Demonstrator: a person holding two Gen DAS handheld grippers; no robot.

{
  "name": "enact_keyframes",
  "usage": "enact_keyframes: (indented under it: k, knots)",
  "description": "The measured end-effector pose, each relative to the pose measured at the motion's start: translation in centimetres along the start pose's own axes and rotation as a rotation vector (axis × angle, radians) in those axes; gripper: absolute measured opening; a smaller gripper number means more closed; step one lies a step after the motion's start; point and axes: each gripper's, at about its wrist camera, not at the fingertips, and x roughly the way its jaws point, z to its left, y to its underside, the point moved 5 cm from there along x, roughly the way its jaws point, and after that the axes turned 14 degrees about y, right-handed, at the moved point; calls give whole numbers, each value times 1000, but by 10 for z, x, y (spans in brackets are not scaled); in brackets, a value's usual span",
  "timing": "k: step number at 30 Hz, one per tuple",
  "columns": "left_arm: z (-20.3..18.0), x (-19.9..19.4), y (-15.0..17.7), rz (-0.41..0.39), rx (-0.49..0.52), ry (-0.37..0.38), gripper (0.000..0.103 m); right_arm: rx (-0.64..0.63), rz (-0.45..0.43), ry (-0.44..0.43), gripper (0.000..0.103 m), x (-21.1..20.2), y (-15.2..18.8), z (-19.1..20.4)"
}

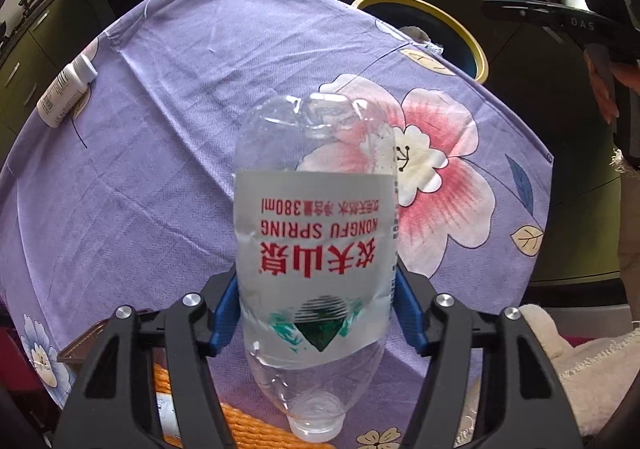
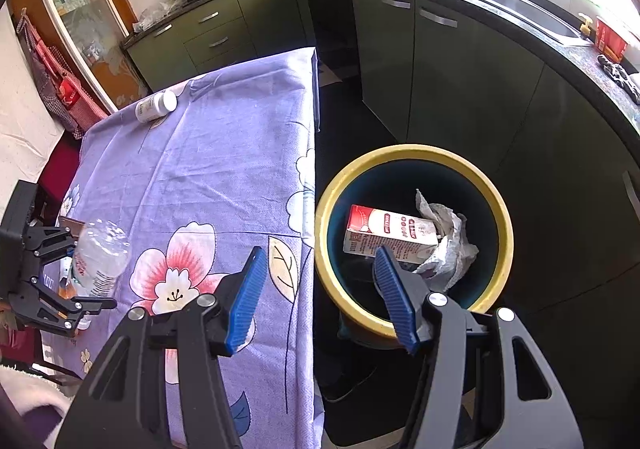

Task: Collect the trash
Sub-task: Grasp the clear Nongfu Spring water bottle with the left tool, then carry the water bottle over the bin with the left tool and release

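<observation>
A crumpled clear plastic water bottle [image 1: 316, 233] with a white and red label lies between the blue pads of my left gripper [image 1: 314, 269], neck towards the camera. Both pads press on its sides over the purple flowered tablecloth [image 1: 160, 189]. The right wrist view shows that gripper [image 2: 86, 269] at the far left with the bottle [image 2: 100, 257] in it. My right gripper [image 2: 320, 253] stands open and empty above the table edge and the yellow-rimmed bin [image 2: 506, 233]. Inside the bin lie a milk carton [image 2: 388, 233] and crumpled paper [image 2: 448, 245].
A white pill bottle [image 1: 66, 89] [image 2: 156, 105] lies on its side at the table's far corner. The bin [image 1: 476, 49] stands on the dark floor beside the table. Dark green kitchen cabinets [image 2: 440, 69] ring the room. An orange woven mat [image 1: 240, 421] and a white fluffy cloth [image 1: 580, 361] lie near the front.
</observation>
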Motion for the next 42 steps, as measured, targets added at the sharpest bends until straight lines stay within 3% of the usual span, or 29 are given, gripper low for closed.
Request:
enact_keyframes:
  k: [9,29,34,40,42]
  knots:
    - [-40,-20,-50,-44,101,49,62,77,-9,24,56,-6,11,-39]
    - [-132,8,-192,-106,313,119,61,212,-12,51,56,-11,43,-113]
    - [-148,30,-225,-86,340,139,61,252,-6,60,56,-11,52,-135]
    - [-148,94,-251,23,312,143,62,288,18,61,56,0,61,-153]
    - [-145,116,-256,52,289,138,78,302,27,63,56,3,62,-158]
